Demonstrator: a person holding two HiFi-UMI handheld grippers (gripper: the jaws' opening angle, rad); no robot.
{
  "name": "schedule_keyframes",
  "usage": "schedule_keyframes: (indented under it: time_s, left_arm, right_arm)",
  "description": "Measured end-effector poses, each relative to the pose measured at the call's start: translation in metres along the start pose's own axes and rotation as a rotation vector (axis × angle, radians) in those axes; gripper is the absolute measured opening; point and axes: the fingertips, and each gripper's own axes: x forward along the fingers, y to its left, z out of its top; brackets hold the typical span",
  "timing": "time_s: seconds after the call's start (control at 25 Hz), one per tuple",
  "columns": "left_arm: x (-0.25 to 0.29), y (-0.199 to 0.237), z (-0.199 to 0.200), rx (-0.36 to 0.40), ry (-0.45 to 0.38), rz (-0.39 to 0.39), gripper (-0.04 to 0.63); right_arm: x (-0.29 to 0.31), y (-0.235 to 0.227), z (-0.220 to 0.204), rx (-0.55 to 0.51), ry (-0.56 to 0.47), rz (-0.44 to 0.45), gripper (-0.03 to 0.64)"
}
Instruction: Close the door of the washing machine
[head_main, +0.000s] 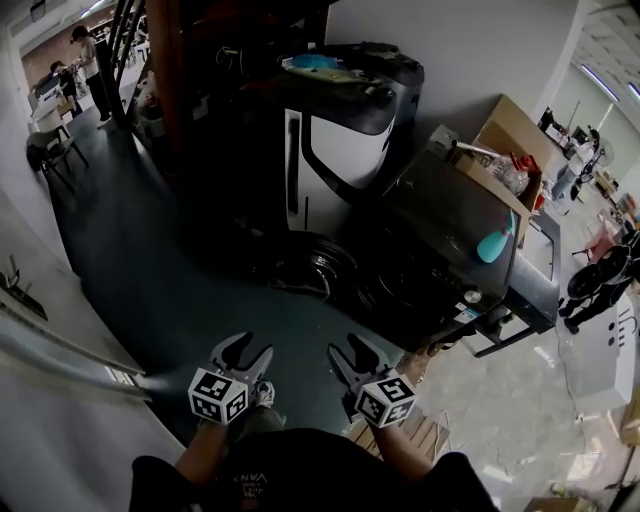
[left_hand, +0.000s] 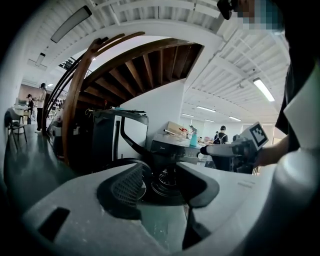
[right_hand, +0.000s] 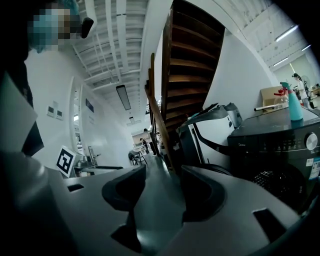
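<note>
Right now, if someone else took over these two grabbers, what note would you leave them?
Left gripper: open, empty.
Right gripper: open, empty.
Both are held short of the washer and touch nothing.
Door: swung open, at the left of the washer's front in the head view.
Done: nothing yet.
Left: reach the door and push it shut.
</note>
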Motion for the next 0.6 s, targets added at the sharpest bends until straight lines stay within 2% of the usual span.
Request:
schedule_keyframes:
  time_s: [0.6]
  left_arm:
    - [0.057,0.155,0.029,0.031,0.087,-0.11,0.202]
  right_arm:
    - [0.134,-0.017,0.014,0.034,0.013,-0.167,0.199]
